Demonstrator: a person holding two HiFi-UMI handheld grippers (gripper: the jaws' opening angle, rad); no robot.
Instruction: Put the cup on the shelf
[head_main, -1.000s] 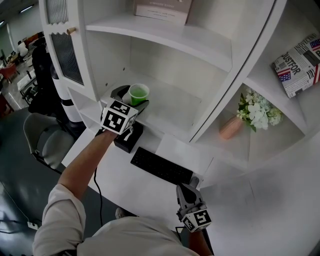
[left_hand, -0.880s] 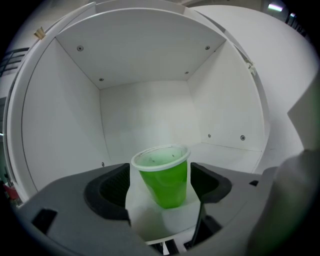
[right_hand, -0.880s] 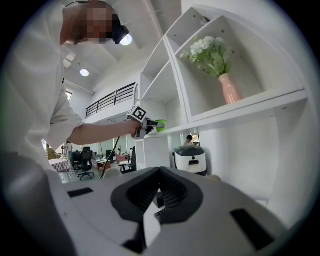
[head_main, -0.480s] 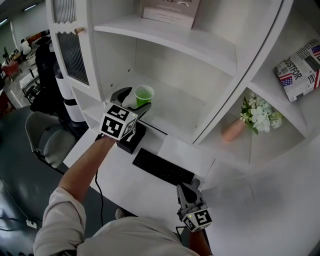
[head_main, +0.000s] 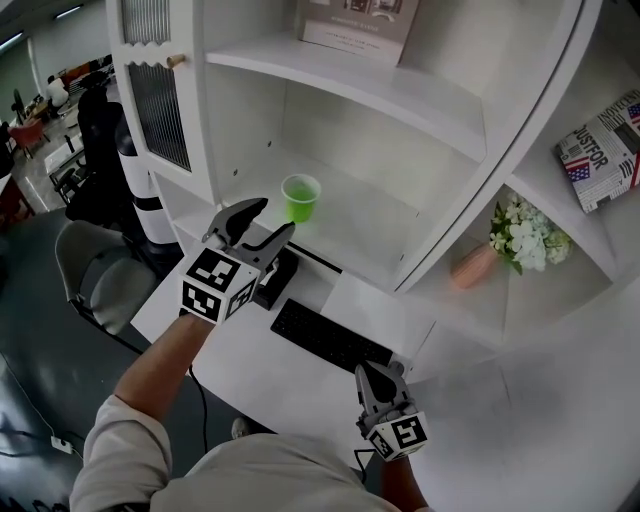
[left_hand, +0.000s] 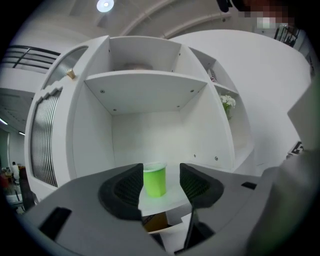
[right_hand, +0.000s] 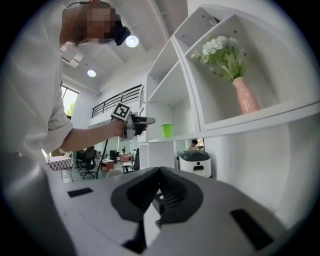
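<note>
The green cup (head_main: 300, 197) stands upright on the white shelf (head_main: 362, 232), alone in its compartment. My left gripper (head_main: 275, 216) hangs just in front of the shelf edge, short of the cup and apart from it. Its jaws are closing with nothing between them. In the left gripper view the cup (left_hand: 155, 180) shows beyond the gap of the left gripper (left_hand: 161, 175). My right gripper (head_main: 378, 375) is shut and empty, low over the desk near my body. The right gripper view shows the right gripper (right_hand: 159, 172), the distant cup (right_hand: 167, 130) and the left gripper (right_hand: 134, 121).
A black keyboard (head_main: 330, 335) and a dark box (head_main: 276, 281) lie on the desk below the shelf. A pink vase (head_main: 470, 266) of white flowers stands in the right compartment, with a printed box (head_main: 600, 150) above. A grey chair (head_main: 95, 275) stands at the left.
My left gripper has let go of the cup and drawn back from the shelf toward me and downward. The cup stays standing on the shelf. The right gripper has not moved.
</note>
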